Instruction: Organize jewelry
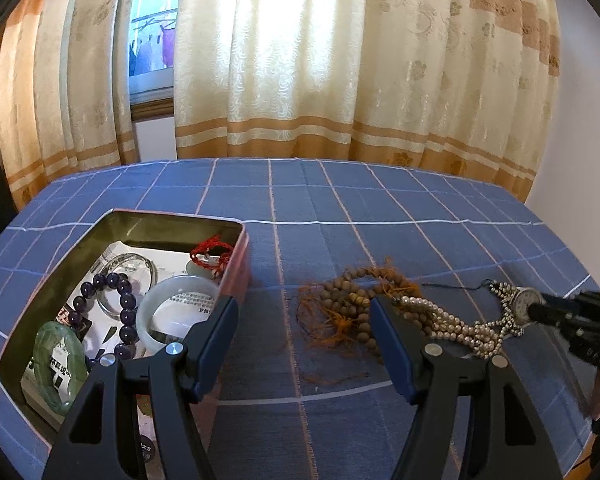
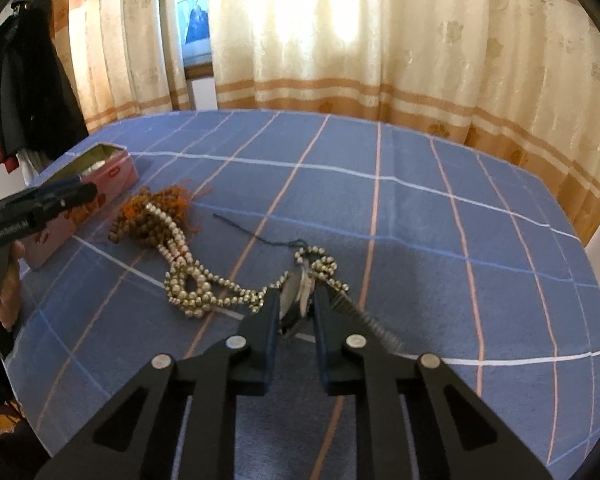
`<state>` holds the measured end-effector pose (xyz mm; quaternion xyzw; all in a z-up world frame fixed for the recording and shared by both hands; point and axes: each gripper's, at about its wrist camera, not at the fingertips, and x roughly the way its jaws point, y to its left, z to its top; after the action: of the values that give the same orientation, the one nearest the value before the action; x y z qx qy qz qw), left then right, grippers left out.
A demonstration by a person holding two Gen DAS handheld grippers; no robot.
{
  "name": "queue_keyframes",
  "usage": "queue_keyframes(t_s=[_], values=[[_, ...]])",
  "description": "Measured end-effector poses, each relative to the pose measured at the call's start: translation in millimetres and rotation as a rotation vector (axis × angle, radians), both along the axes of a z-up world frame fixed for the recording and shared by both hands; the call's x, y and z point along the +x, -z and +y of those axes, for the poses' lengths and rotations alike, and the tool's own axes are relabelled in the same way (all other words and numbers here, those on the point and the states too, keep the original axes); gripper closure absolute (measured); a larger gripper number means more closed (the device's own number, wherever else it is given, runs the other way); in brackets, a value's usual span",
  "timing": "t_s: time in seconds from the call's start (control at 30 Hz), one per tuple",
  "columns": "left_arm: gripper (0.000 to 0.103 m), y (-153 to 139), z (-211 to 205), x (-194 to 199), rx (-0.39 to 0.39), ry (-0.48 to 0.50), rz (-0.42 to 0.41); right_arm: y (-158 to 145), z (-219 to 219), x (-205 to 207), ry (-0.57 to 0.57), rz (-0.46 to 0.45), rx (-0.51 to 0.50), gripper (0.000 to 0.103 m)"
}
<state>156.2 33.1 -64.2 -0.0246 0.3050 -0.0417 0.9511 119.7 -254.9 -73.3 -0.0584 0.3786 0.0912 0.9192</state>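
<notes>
Right wrist view: the right gripper (image 2: 296,300) has its fingers closed on the round silver watch face (image 2: 298,289), which lies on the blue checked surface (image 2: 440,216). Its pearl-bead strand (image 2: 192,280) trails left toward the brown wooden bead pile (image 2: 140,220). The left gripper (image 1: 302,314) hangs open and empty between the open pink tin (image 1: 236,276) and those beads, farther from the watch.
</notes>
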Motion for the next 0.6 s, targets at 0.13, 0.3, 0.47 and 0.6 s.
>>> queue_keyframes(t_s=[0.13, 0.3, 0.47, 0.6], values=[[0.035, 0, -12, -1, 0.013, 0.038, 0.003, -5, -5, -3, 0.013, -0.033, 0.029, 0.085], [0.035, 0, -38, -1, 0.047, 0.112, 0.009, -13, -9, -6, 0.026, -0.081, 0.056, 0.086], [0.035, 0, -63, 0, 0.074, 0.171, 0.016, -21, -17, -8, 0.031, -0.103, 0.106, 0.088], [0.035, 0, -76, 2, 0.078, 0.2, 0.02, -28, -23, -12, 0.042, -0.124, 0.109, 0.088]])
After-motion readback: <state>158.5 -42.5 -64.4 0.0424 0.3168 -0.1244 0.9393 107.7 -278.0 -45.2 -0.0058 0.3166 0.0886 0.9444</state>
